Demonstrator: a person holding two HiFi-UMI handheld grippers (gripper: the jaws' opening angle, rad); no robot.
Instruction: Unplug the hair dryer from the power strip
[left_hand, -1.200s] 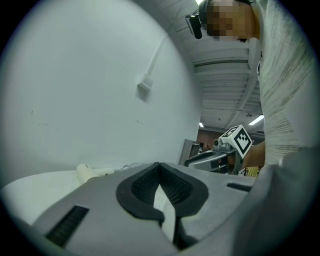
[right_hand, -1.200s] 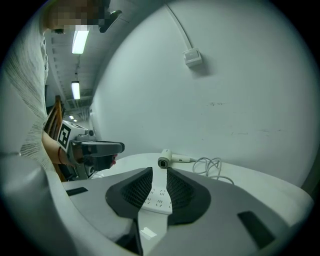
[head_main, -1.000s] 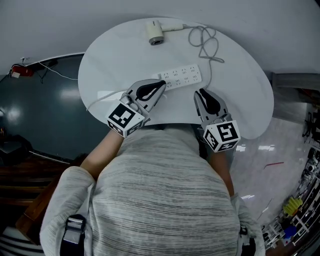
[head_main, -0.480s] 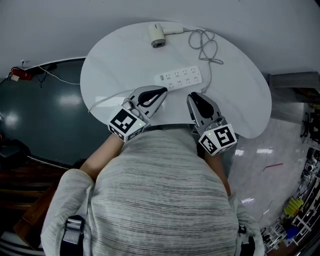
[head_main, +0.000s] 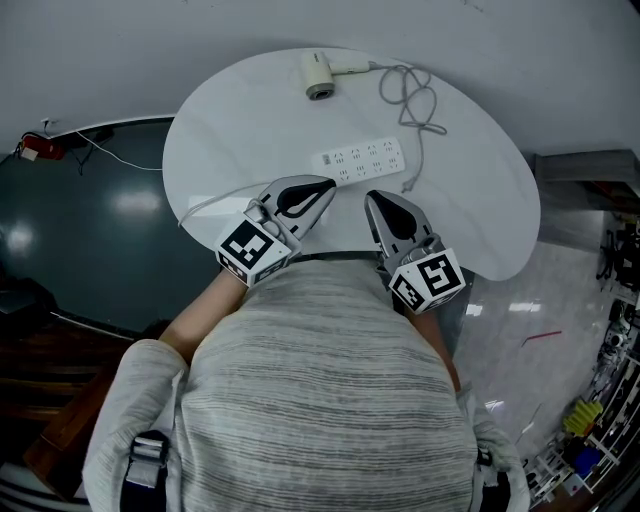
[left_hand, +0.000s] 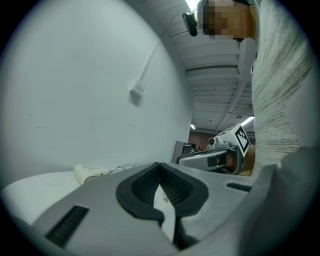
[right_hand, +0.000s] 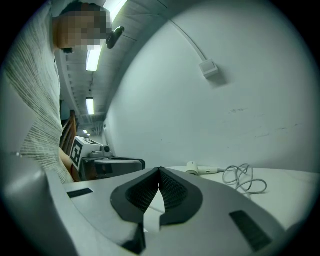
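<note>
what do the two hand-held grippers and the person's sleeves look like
The left hand-held gripper and right hand-held gripper are grey, tapering shells with black ribbed pads. Each carries a white cube with black square markers at its rear. The person wears a light grey, finely striped knit sweater.

We are counting 1 white table (head_main: 230, 120). On it we are seeing 1 hair dryer (head_main: 322, 72) and 1 power strip (head_main: 362, 160). We are also counting 2 white cords. The first is the hair dryer's cord (head_main: 412, 95), lying in loops. The second is the power strip's cord (head_main: 215, 198), running off the table's left edge. The strip's sockets are looking too small for us to be counting them. We are holding 2 grippers, the left gripper (head_main: 325, 185) and the right gripper (head_main: 372, 200). They are carrying 2 marker cubes, the left cube (head_main: 248, 248) and the right cube (head_main: 428, 278). We are seeing 1 person (head_main: 320, 400) in a striped top. On the wall we are counting 1 small wall box (right_hand: 208, 69).
</note>
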